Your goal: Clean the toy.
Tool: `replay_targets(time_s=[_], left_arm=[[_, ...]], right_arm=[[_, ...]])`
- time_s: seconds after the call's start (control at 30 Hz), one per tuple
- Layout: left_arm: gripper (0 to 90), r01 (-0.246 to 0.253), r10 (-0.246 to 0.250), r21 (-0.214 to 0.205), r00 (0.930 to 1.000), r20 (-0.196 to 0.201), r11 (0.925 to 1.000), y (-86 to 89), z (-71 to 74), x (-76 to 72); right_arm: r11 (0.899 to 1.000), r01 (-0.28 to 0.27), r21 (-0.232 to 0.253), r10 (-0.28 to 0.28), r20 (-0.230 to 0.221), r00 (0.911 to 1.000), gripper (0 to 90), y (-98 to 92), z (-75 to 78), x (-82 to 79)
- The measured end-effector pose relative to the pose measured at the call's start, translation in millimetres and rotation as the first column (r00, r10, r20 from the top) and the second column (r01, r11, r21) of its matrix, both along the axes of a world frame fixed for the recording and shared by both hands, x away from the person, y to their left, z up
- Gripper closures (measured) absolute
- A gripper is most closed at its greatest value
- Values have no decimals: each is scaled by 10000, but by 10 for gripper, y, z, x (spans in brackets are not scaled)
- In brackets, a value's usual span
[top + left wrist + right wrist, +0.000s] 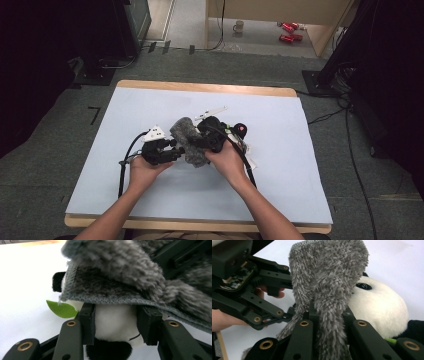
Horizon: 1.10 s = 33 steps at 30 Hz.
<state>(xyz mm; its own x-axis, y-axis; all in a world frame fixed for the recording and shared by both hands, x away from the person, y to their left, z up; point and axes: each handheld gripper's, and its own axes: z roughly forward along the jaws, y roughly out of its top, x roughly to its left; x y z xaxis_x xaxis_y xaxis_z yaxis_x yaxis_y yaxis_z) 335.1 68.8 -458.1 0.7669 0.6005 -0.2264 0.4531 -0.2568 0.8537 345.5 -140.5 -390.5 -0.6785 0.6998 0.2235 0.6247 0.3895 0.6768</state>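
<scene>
White sheeting covers the surface point(150, 200). Left tongs point(116, 326) clamp the panda toy point(115, 322); right tongs point(325, 322) are clamped on the grey fuzzy cloth point(329, 277) draped above it. Better to lower the cloth slowly, keeping the toy steady.

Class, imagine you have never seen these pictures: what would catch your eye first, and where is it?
First, the fluffy grey cloth bunched at the middle of the pale blue table, pinched in the right gripper. Beneath it sits a white and black panda toy, gripped between the left gripper jaws, a green felt leaf beside it.
</scene>
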Motion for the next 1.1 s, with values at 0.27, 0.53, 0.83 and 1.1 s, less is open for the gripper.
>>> replay_targets(time_s=[0.27,0.53,0.83,1.1], left_arm=[[585,-150,169,659,9994,-294,9977,-68,66,11],[583,76,-67,253,9994,-340,9997,-20,25,41],[584,323,-316,422,9993,-182,9986,-9,4,48],[586,549,-543,608,9984,-128,9966,8,-20,49]], right_arm=[[9973,266,-678,-243,354,9991,789,-149,62,45],[9885,1430,-488,-1435,-84,9896,791,-539,62,184],[9832,1568,938,-1556,-207,9876,793,-728,279,183],[9665,2189,1337,-2232,177,9746,793,-1090,453,209]])
